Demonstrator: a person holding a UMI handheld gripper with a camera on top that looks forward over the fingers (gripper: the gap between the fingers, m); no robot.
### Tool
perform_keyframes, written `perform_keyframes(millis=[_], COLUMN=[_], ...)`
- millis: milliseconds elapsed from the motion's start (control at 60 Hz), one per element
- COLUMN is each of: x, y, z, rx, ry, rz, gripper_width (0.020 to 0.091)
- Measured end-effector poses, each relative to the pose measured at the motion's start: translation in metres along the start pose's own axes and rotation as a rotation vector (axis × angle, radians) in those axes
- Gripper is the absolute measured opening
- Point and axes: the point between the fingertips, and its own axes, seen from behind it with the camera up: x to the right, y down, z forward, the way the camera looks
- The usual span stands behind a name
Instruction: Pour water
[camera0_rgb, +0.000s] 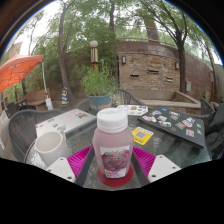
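A clear plastic bottle (113, 145) with a white cap and a pink-red label stands upright between the fingers of my gripper (113, 165). Both magenta pads (82, 160) lie against its sides with no gap showing, so the gripper is shut on it. Under the bottle's base is a red round coaster (116, 180) on the glass table (160, 150). A white cup (48, 148) stands on the table just left of the left finger, close to the bottle.
A yellow card (142, 135) lies ahead to the right, with a dark board of cards (175, 122) beyond it. A white box (65, 120) sits behind the cup. Farther off are a potted plant (100, 85), an orange umbrella (18, 70) and a stone wall (150, 70).
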Motion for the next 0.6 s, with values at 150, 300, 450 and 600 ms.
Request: perform_keyframes(millis=[150, 300, 450, 600], x=[-0.009, -0.019, -0.064, -0.108], y=[0.01, 0.007, 0.026, 0.042], z=[-0.042, -0.123, -0.221, -0.278], rx=[-0.075, -0.134, -0.221, -0.186], ry=[0.018, 0.097, 0.138, 0.147], rz=[-0.006, -0.009, 0.048, 0.014], gripper_width=[0.0832, 0.0835, 0.0836, 0.0841])
